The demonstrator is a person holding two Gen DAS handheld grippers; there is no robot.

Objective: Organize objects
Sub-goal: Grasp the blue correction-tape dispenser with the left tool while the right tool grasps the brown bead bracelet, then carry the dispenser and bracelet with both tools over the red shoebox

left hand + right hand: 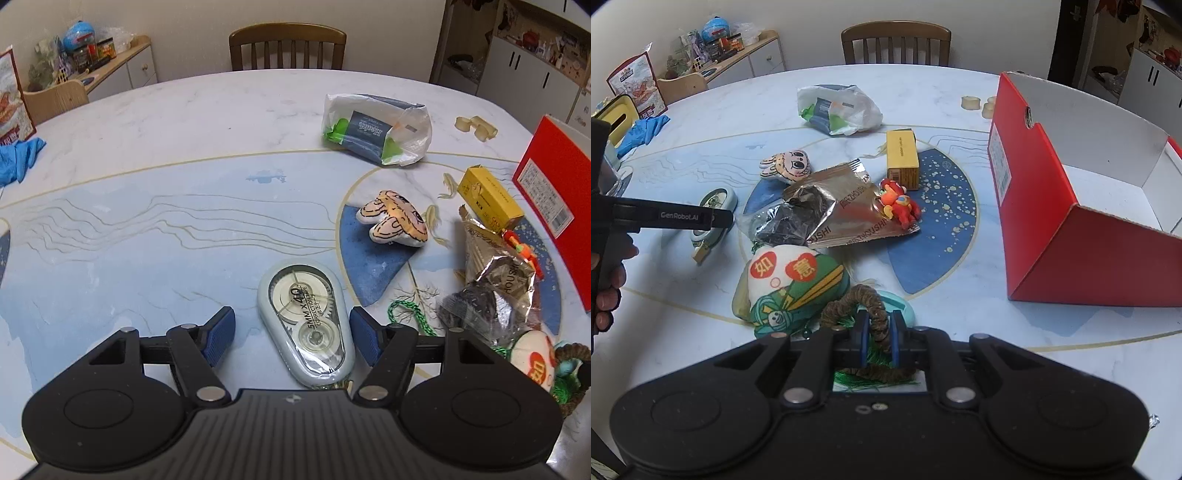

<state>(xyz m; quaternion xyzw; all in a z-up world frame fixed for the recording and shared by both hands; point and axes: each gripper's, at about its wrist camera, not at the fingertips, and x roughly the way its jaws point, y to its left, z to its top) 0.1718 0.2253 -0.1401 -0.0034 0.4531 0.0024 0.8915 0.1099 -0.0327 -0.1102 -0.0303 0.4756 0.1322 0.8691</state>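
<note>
The left gripper (291,338) stands wide around the correction tape (308,325), pads apart from it, on the table (147,206). Right of it, near the table's near edge, the right gripper (878,338) pinches a brown cord loop (875,306) beside the stuffed charm (790,284); the red box (1071,192) lies toward the right edge.

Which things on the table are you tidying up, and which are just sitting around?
Being tidied:
- correction tape, between the open left gripper
- brown cord, pinched by the right gripper
- red box, open
- yellow box
- foil packet
- red toy

Just around:
- chair
- blue gloves
- side cabinet
</note>
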